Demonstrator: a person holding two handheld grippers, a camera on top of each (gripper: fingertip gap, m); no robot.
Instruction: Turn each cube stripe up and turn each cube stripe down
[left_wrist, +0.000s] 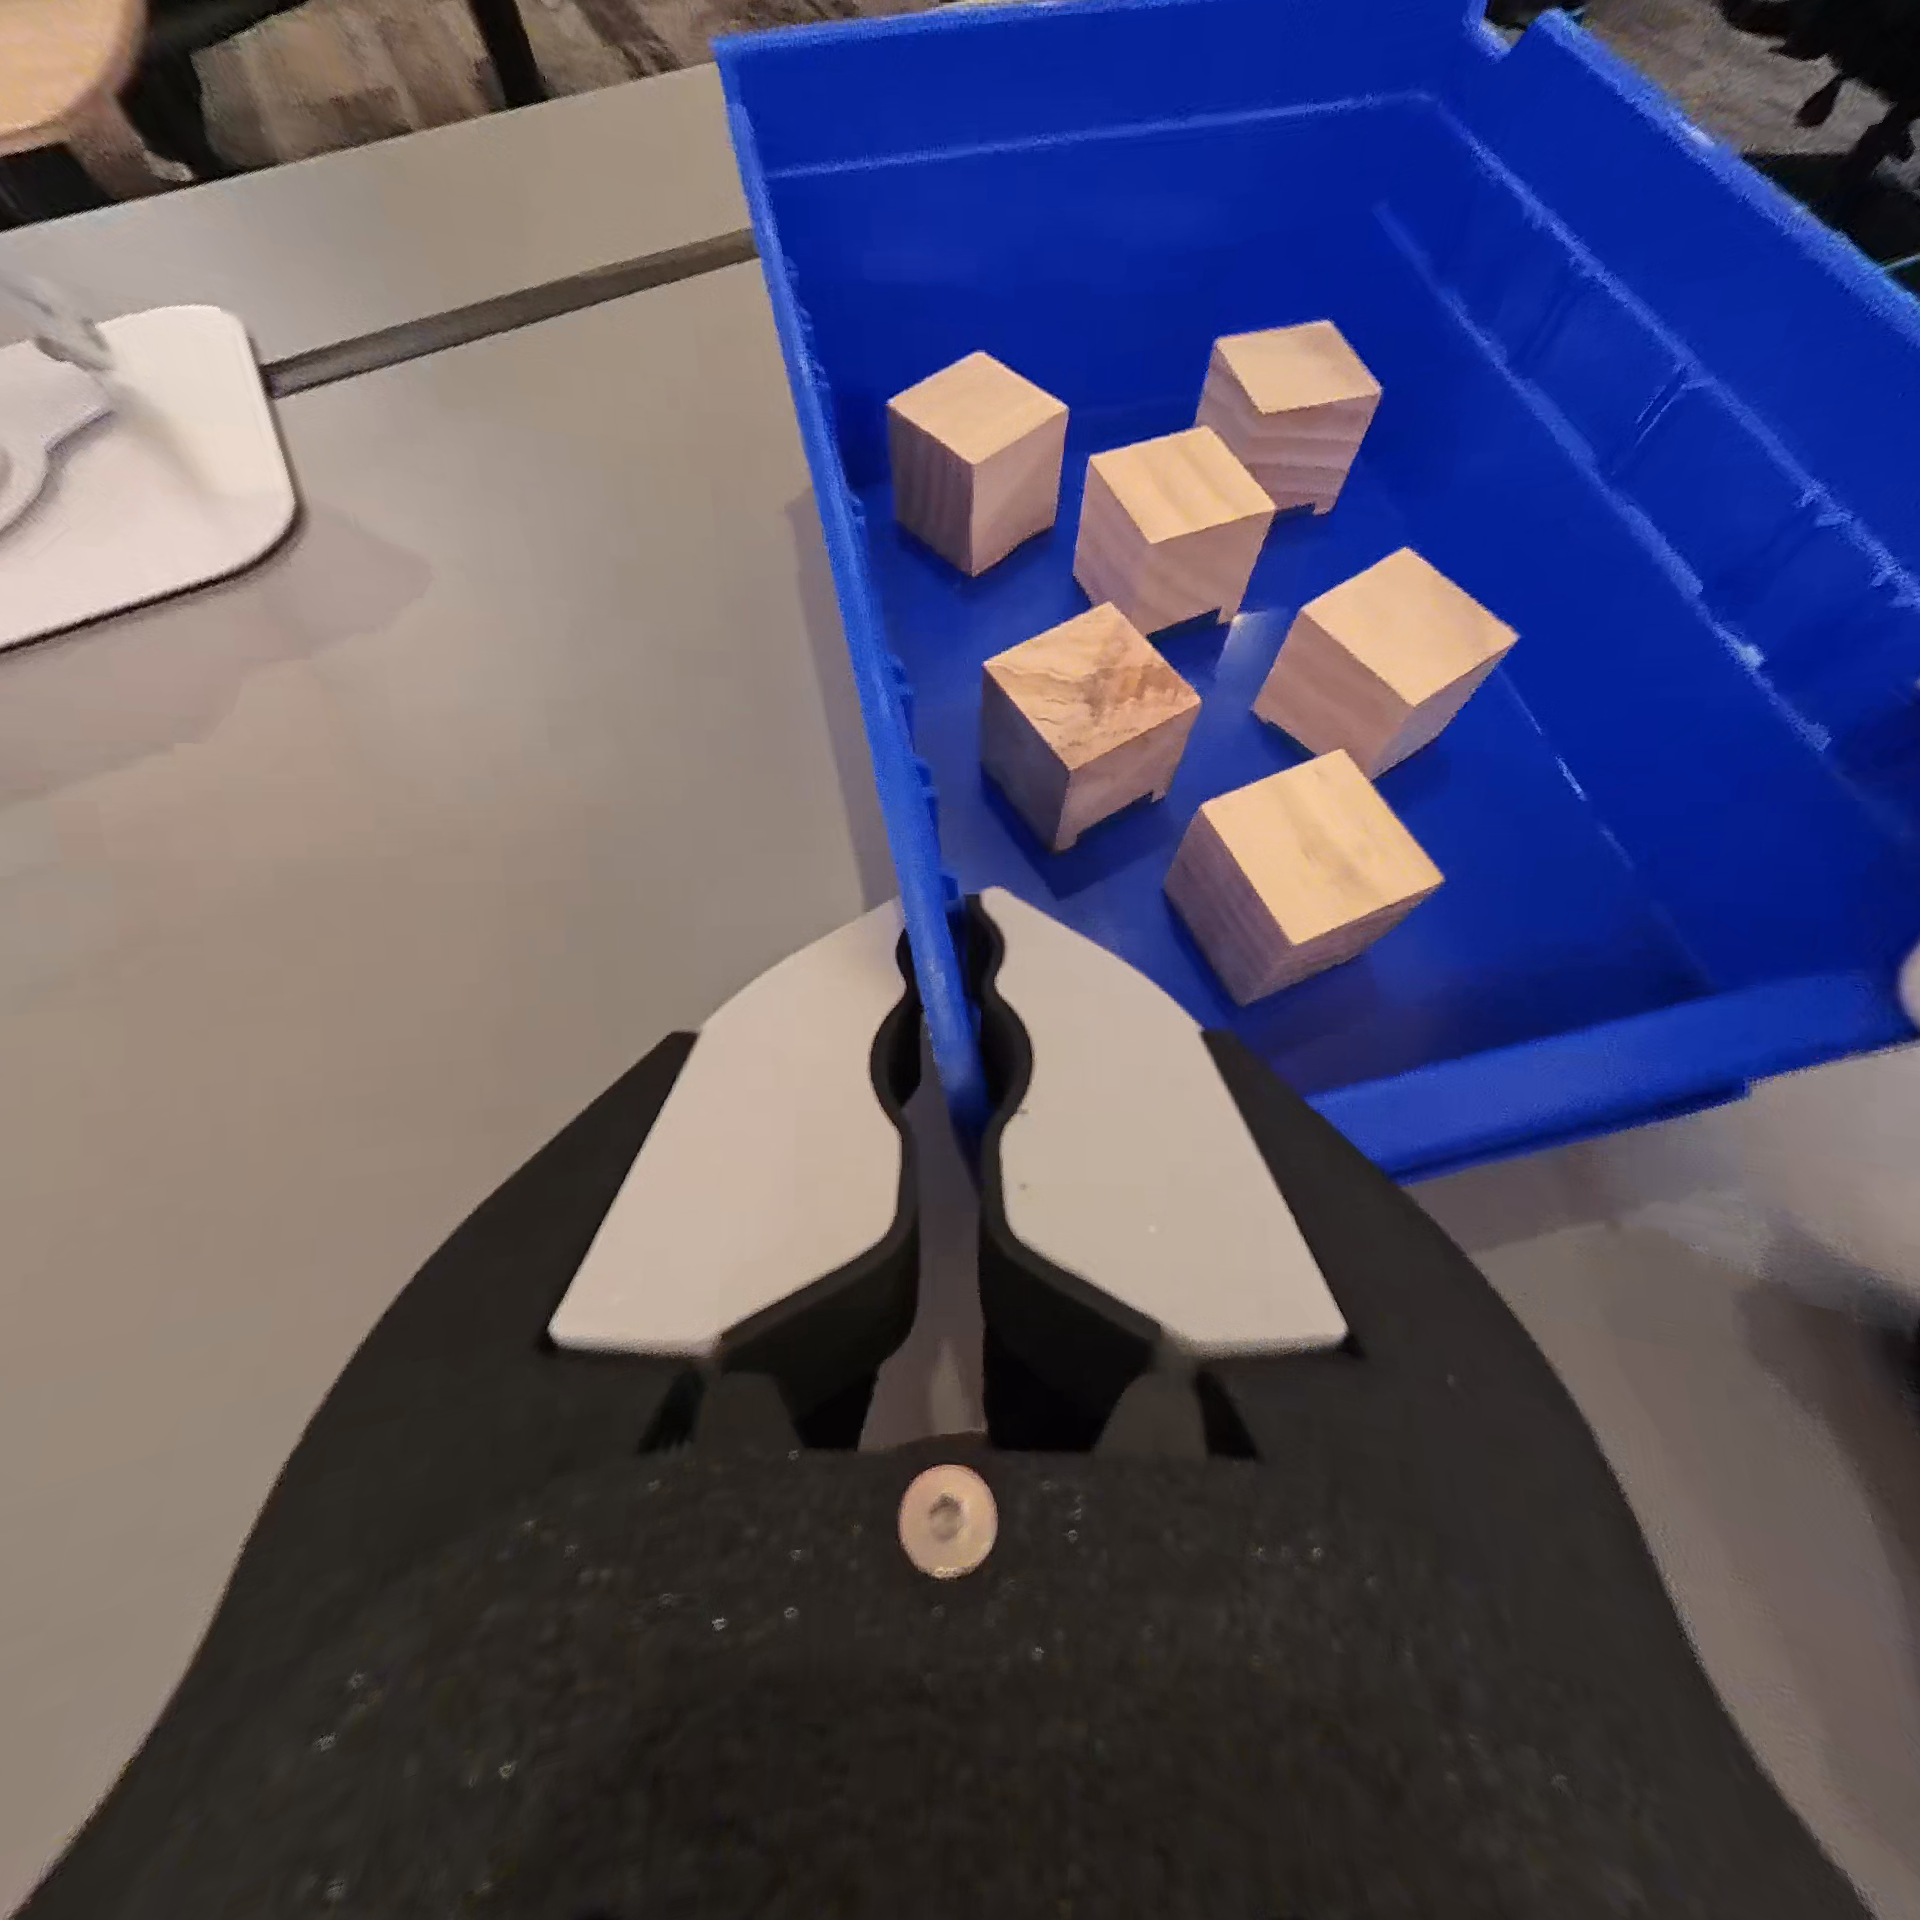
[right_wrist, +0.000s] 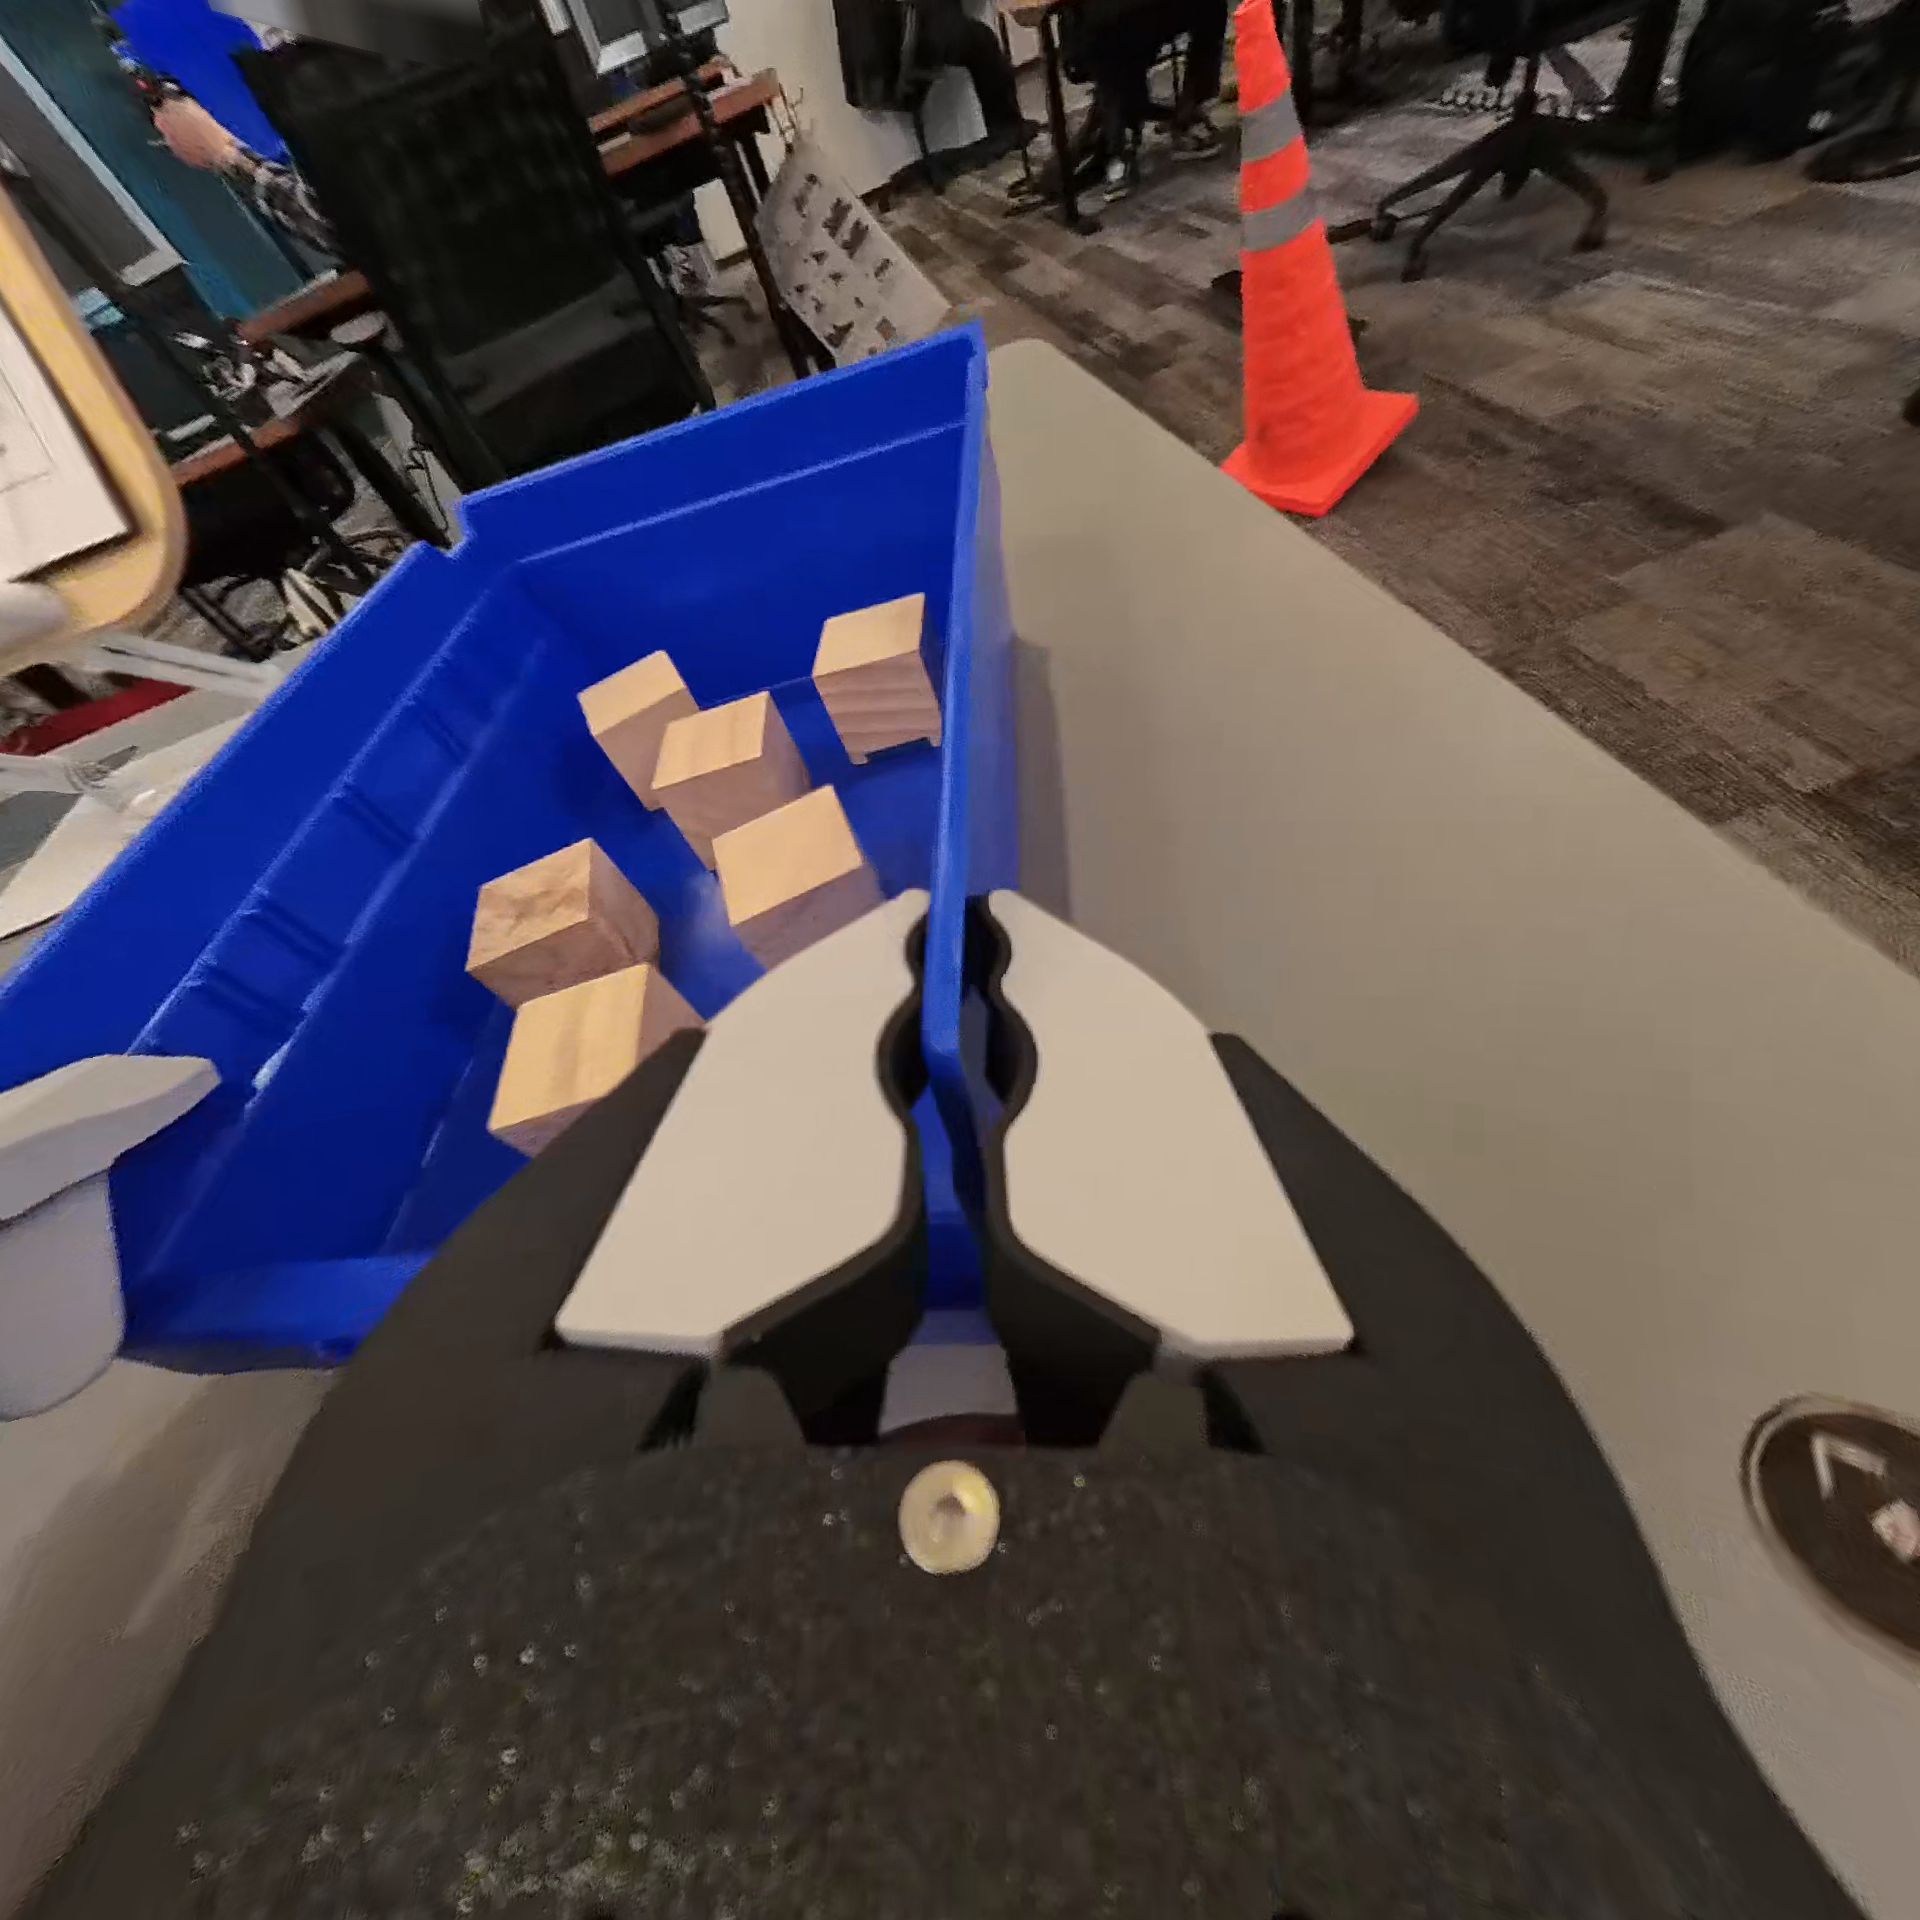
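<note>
A blue plastic bin (left_wrist: 1039, 260) stands on the grey table and holds several wooden cubes (left_wrist: 1086, 717). Some cubes show a notch along the bottom edge. My left gripper (left_wrist: 951, 935) is shut on the bin's left wall (left_wrist: 831, 416) near the front corner. In the right wrist view the bin (right_wrist: 312, 883) with the cubes (right_wrist: 561, 920) lies ahead on the left. My right gripper (right_wrist: 951, 925) is shut on the bin's right wall (right_wrist: 961, 623). The left gripper's grey fingers (right_wrist: 83, 1122) show at that view's left edge.
A white flat stand (left_wrist: 156, 468) lies on the grey table (left_wrist: 416, 831) at the left. A black round inlay (right_wrist: 1849, 1517) sits in the table at the right. An orange traffic cone (right_wrist: 1299, 291) stands on the carpet beyond the table's far edge.
</note>
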